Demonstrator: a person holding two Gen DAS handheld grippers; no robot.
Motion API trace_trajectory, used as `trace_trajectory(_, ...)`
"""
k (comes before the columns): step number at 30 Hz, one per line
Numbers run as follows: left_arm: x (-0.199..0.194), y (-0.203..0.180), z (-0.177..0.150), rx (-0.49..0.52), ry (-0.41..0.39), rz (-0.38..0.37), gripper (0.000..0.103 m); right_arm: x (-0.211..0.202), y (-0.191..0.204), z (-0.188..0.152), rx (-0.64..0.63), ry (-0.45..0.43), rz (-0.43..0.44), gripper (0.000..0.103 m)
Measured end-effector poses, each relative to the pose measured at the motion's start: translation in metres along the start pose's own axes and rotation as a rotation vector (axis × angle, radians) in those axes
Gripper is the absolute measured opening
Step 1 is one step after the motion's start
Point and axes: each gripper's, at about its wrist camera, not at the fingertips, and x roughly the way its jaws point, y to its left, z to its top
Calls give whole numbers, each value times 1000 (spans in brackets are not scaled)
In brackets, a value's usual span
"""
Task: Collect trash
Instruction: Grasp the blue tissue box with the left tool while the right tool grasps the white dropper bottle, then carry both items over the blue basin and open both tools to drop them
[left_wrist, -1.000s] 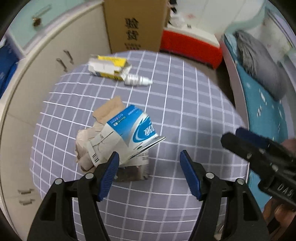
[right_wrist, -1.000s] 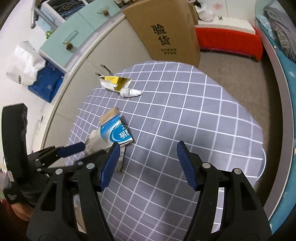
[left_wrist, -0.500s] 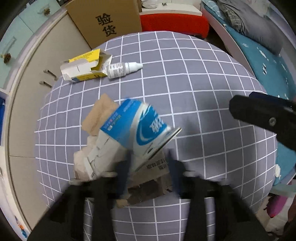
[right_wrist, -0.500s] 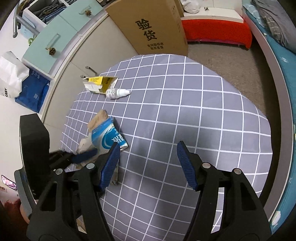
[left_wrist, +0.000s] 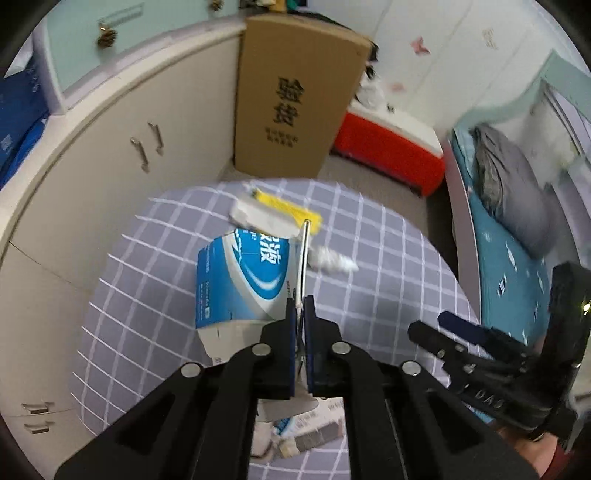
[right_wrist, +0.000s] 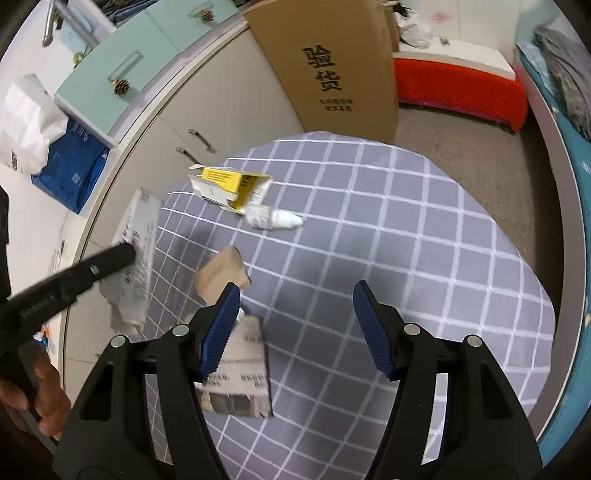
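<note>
My left gripper (left_wrist: 301, 314) is shut on a flattened blue and white carton (left_wrist: 243, 277) and holds it above the grey checked table (left_wrist: 388, 258); it also shows in the right wrist view (right_wrist: 136, 240), lifted at the table's left edge. My right gripper (right_wrist: 295, 325) is open and empty above the table. A yellow and white box (right_wrist: 229, 184) and a small white dropper bottle (right_wrist: 273, 218) lie at the far side. A brown cardboard scrap (right_wrist: 221, 273) and a printed paper leaflet (right_wrist: 240, 373) lie near my right gripper's left finger.
A tall cardboard box (right_wrist: 332, 70) stands beyond the table beside a beige cabinet (right_wrist: 207, 110). A red and white chest (right_wrist: 458, 85) sits at the back right. A bed with teal bedding (left_wrist: 517, 240) runs along the right.
My left gripper has shut on the blue and white carton and lifted it off the table. The brown scrap and the leaflet that lay under it stay on the table.
</note>
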Motion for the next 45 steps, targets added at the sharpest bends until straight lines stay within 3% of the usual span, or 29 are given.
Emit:
trace_trajectory(9, 28, 25, 20, -51, 11, -4, 4, 52, 25, 35, -103, 14, -9, 63)
trace_trajectory(20, 68, 35, 27, -56, 52, 13, 4, 107, 37, 52, -194, 58, -2, 63)
trace_trajectory(22, 69, 35, 27, -55, 54, 17, 4, 115, 38, 53, -212, 69, -4, 58)
trace_trajectory(23, 69, 34, 26, -55, 54, 20, 4, 118, 39, 53, -223, 79, -8, 51)
trace_trajectory(26, 66, 31, 26, -55, 53, 30, 4, 119, 40, 51, -254, 85, -13, 50)
trace_trajectory(27, 64, 30, 26, -55, 53, 33, 4, 118, 40, 50, -257, 91, -8, 49)
trace_trajectory(28, 62, 29, 26, -57, 52, 34, 4, 116, 38, 50, -255, 95, 0, 38)
trace_trajectory(36, 35, -1, 27, -38, 19, 36, 4, 71, 18, 39, -216, 75, 52, 39)
trace_trajectory(45, -5, -98, 11, 54, -18, -8, 4, -27, -44, 16, -109, -12, 70, 39)
